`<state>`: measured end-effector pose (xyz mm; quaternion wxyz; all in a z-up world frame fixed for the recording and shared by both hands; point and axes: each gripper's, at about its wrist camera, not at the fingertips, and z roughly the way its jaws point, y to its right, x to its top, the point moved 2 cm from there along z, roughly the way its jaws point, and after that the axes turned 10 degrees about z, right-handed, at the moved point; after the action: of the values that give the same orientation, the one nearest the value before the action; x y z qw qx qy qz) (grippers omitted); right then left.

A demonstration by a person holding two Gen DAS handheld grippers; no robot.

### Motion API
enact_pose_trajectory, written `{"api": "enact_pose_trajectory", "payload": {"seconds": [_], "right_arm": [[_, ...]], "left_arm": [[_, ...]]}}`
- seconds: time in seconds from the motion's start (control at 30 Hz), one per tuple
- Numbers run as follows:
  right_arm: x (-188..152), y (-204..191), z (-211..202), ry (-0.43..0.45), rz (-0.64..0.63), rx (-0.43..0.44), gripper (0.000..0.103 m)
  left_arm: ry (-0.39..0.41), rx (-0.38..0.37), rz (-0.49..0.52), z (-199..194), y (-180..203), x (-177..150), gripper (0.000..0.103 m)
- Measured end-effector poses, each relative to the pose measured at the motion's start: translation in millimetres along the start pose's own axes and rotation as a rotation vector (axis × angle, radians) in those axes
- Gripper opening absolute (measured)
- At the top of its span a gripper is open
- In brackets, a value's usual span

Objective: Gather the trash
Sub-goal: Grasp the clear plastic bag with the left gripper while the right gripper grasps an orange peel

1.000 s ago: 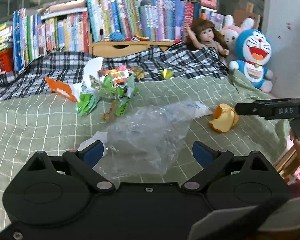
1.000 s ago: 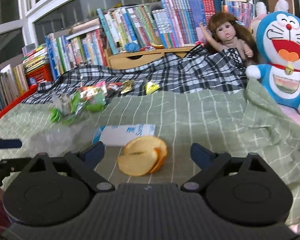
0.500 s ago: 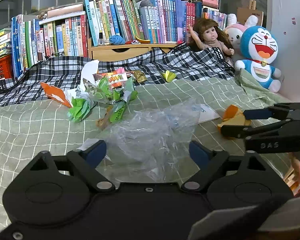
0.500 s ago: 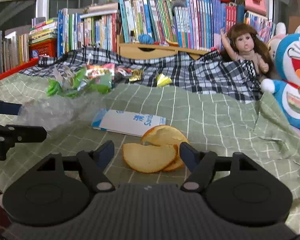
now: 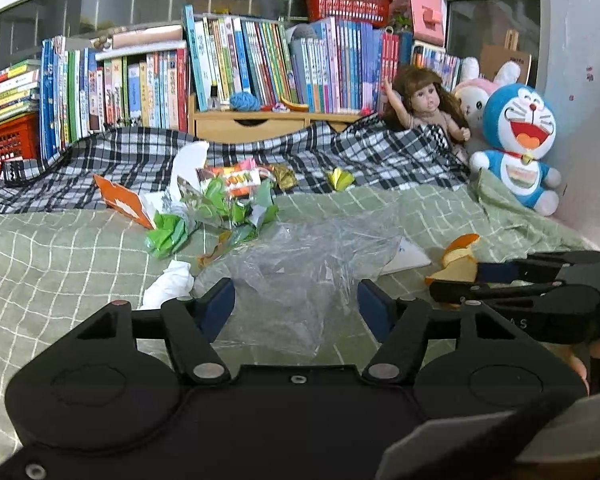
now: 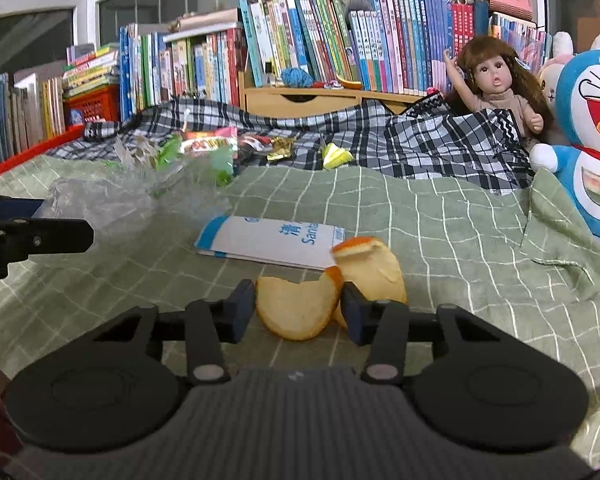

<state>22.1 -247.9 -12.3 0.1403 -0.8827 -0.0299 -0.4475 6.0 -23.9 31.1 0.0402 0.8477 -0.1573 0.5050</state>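
Orange peel (image 6: 300, 308) lying near on the green checked bedspread (image 6: 440, 232), between the closing jaws of the right gripper (image 6: 296, 312), pads touching it. Clear plastic bag (image 5: 300, 264) lying to the left, between the closing, not yet gripping left gripper (image 5: 296, 306).

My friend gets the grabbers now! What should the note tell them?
Left gripper: jaws closing around the crumpled clear plastic bag, not pinching it yet.
Right gripper: jaws closing on the orange peel pieces, pads at the front piece's sides.
Still on the green checked bedspread: the white and blue wipe packet behind the peel, a white crumpled tissue, and a pile of green and orange wrappers further back, with a gold wrapper and a yellow one on the plaid blanket.
Done: nothing lifted yet.
Left: finish both grabs, then collect the rest.
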Motion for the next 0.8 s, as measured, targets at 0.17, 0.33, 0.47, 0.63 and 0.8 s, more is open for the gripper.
{"api": "enact_pose_trajectory", "payload": {"seconds": [0.17,0.33,0.47,0.63,0.8], "right_arm": [[-3.1,-6.1,-15.6,0.004,0.027,0.060,0.049],[-10.1,-15.5,-31.0,0.014,0.045,0.100,0.049],[-18.3,-22.4,-44.0,0.020,0.051,0.120,0.049],[-29.8,-30.1,-57.4,0.015,0.060,0.129,0.049],[-40.6,-37.1,-68.6,0.004,0.060,0.134,0.049]], "left_arm": [[0.047,0.019,0.007,-23.1,2.6,1.2,0.065],[0.060,0.012,-0.010,-42.1,4.4,-3.3,0.065],[0.067,0.016,-0.008,-57.2,7.1,-9.8,0.065],[0.077,0.026,-0.003,-77.4,10.2,-20.5,0.065],[0.064,0.012,-0.020,-93.5,11.5,-32.4,0.065]]}}
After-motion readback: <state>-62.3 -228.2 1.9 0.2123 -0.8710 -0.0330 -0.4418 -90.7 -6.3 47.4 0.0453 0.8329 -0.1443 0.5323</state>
